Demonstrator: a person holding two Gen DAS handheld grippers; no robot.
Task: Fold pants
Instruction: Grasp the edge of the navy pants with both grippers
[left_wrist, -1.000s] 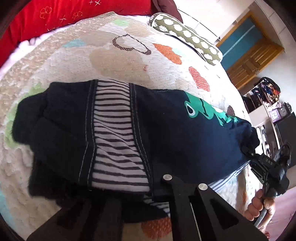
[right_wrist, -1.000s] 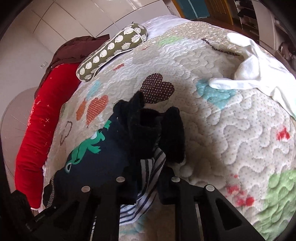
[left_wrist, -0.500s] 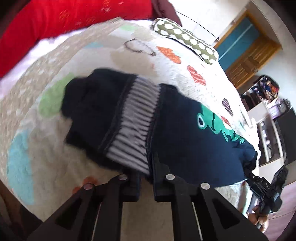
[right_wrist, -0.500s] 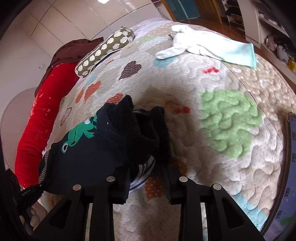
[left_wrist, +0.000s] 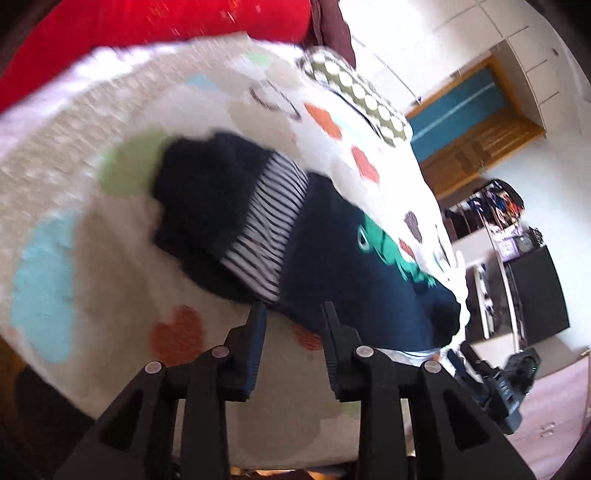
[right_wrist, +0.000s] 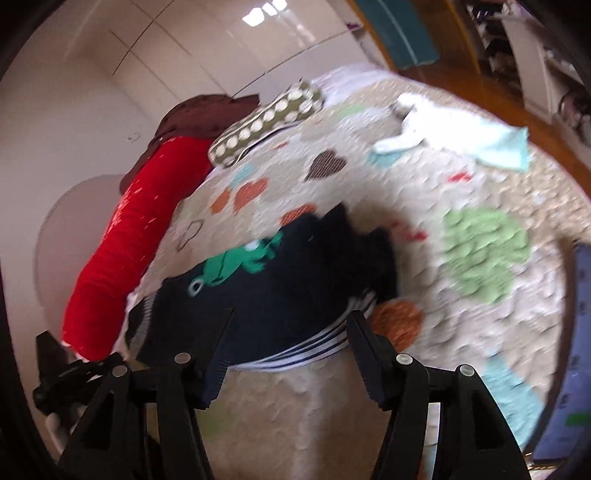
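Observation:
The navy pants (left_wrist: 332, 266) with a striped lining band and a green frog print lie folded in a bundle on the quilted bedspread (left_wrist: 110, 295). They also show in the right wrist view (right_wrist: 280, 295). My left gripper (left_wrist: 291, 314) is open, its fingertips just short of the bundle's near edge. My right gripper (right_wrist: 291, 325) is open wide and empty, at the bundle's other side, just off the striped edge. The right gripper also shows in the left wrist view (left_wrist: 495, 384), low at the right.
A red bolster (right_wrist: 129, 251) and a green spotted pillow (right_wrist: 266, 118) lie at the head of the bed. A white and pale blue garment (right_wrist: 450, 136) lies at the far side. A dark cabinet (left_wrist: 535, 295) and a wooden door (left_wrist: 476, 144) stand beyond the bed.
Both grippers have let go of the pants and opened. Both have drawn back from the bundle, which now rests on the bedspread.

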